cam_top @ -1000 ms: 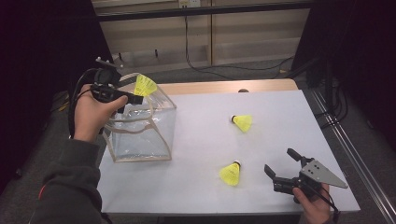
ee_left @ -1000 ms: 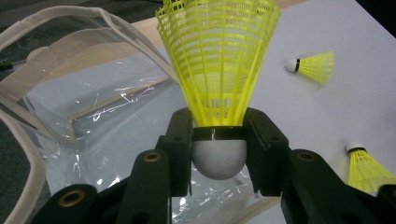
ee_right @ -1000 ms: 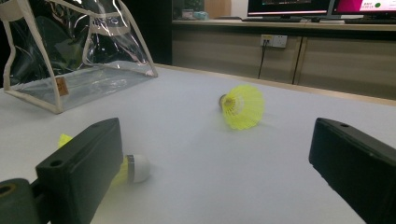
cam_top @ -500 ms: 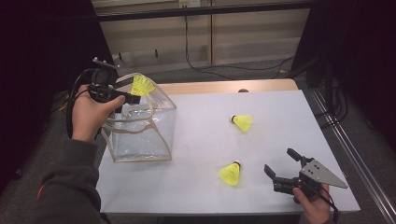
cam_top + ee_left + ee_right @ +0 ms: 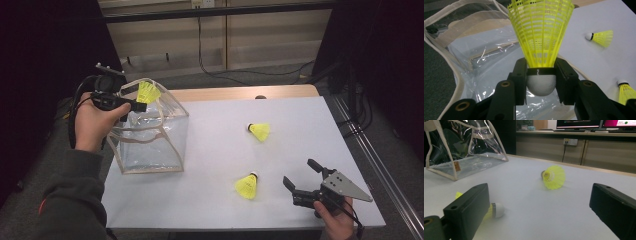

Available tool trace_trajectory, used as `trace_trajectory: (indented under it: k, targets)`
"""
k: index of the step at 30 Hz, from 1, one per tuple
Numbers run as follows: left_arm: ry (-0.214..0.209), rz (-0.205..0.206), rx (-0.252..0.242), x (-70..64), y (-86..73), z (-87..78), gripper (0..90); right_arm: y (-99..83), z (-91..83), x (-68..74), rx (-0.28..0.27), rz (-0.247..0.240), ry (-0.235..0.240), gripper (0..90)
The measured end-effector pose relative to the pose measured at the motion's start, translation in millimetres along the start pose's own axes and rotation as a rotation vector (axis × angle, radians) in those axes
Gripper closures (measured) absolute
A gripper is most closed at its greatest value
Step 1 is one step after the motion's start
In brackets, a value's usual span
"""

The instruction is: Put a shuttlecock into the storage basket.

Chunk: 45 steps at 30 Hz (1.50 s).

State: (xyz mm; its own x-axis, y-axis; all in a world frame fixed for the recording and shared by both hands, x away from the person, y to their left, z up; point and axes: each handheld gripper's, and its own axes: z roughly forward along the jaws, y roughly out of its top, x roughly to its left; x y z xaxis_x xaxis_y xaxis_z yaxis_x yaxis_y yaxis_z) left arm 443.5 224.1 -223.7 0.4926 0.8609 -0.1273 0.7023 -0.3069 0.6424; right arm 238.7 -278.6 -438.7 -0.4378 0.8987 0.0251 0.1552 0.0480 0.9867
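Held shuttlecock [image 5: 148, 92] clamped by its cork in left gripper [image 5: 135, 105], now nudged further over the open mouth of the clear bag [image 5: 150, 135] at the table's [image 5: 300, 115] left edge. Release looks next. Right gripper [image 5: 300, 181] open, idle near front-right corner beside a loose shuttlecock [image 5: 247, 186].

The surface [image 5: 300, 115] is seen from above, looking forward and down. The clear bag [image 5: 474, 62] is viewed closely from over it, while the right gripper view skims low towards that bag [image 5: 466, 150].
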Motion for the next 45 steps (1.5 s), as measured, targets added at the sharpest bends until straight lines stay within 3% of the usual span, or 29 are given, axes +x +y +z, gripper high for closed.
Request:
trace_trajectory:
  k: [45]
  targets:
    - [0.075,-0.066,0.009,26.6,-13.8,11.3,64.6,0.2,0.0,0.0,0.002,-0.001,0.0,2.7]
